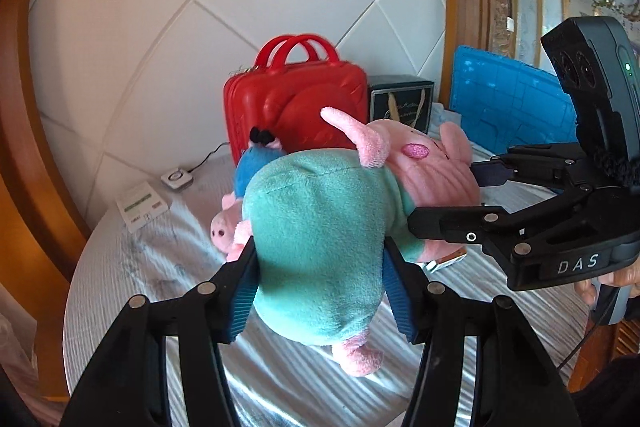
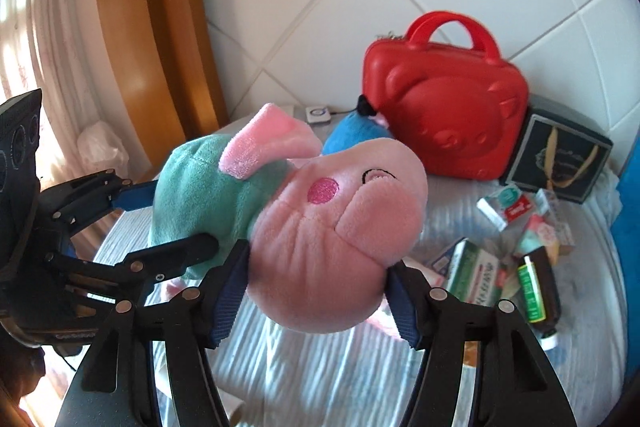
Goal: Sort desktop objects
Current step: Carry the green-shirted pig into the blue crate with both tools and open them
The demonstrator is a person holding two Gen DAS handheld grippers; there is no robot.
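A plush pig (image 1: 320,235) with a pink head and a teal body is held above the table by both grippers. My left gripper (image 1: 320,287) is shut on its teal body. My right gripper (image 2: 316,291) is shut on its pink head (image 2: 332,247). In the left wrist view the right gripper (image 1: 452,199) comes in from the right onto the head. In the right wrist view the left gripper (image 2: 160,219) comes in from the left onto the body. A second plush pig (image 1: 240,203) with a blue body lies behind, against the red case.
A red carry case (image 2: 444,115) stands at the back by the tiled wall. A dark gift box (image 2: 556,159) is to its right. Several medicine boxes and a brown bottle (image 2: 536,291) lie on the striped cloth at right. A blue board (image 1: 512,107) leans at far right. A white box (image 1: 140,207) lies at left.
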